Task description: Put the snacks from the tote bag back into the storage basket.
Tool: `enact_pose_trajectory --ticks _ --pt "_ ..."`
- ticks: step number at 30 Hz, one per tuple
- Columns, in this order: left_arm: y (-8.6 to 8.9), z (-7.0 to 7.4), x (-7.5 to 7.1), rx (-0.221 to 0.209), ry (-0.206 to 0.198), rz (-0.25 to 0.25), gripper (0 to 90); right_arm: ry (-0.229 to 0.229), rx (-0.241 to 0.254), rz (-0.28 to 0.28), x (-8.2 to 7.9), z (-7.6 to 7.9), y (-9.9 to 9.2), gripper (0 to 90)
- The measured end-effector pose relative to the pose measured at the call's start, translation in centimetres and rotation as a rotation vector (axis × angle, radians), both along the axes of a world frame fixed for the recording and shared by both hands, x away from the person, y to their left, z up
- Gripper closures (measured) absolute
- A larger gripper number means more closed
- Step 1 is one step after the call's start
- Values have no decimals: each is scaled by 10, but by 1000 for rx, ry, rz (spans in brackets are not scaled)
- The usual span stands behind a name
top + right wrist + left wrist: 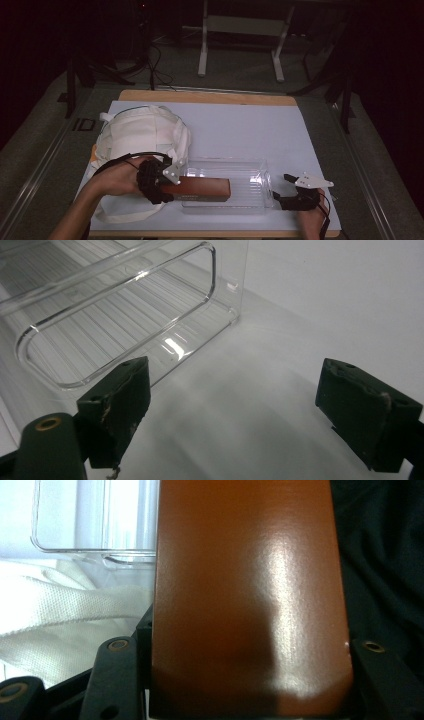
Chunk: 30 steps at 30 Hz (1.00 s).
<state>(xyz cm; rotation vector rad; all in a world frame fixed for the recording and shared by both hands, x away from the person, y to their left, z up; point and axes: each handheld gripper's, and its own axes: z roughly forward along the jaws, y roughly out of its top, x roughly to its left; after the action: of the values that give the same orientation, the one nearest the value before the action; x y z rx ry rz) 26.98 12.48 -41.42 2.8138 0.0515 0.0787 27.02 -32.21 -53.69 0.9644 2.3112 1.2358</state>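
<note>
Room's dim, esp. at both sides and the back, nearly black there. Light falls mostly on the wooden bench with a pale blue-white sheet cover (230, 125), centre of the high view. Grey carpeted floor (240, 65) all round it. Behind the bench, a white metal-legged frame stand (240, 30) w/ two splayed feet. Black cables (155, 65) trail over the floor at left, near dark stand legs (72, 90).

A glossy, smooth brown box (250, 595) is seen beside a clear plastic bin (125, 315) — ribbed inside — and a woven white cloth bag (60, 615); matt black gripper pads (117, 400).
</note>
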Motion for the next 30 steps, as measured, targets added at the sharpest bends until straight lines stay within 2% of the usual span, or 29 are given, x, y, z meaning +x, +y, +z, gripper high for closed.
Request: enact_pose_trajectory --ticks 19,30 --pt "-11 -4 1 7 17 -20 437 1 0 1 0 0 0 143" --pt "-21 -5 4 16 11 -29 437 1 1 1 0 0 0 143"
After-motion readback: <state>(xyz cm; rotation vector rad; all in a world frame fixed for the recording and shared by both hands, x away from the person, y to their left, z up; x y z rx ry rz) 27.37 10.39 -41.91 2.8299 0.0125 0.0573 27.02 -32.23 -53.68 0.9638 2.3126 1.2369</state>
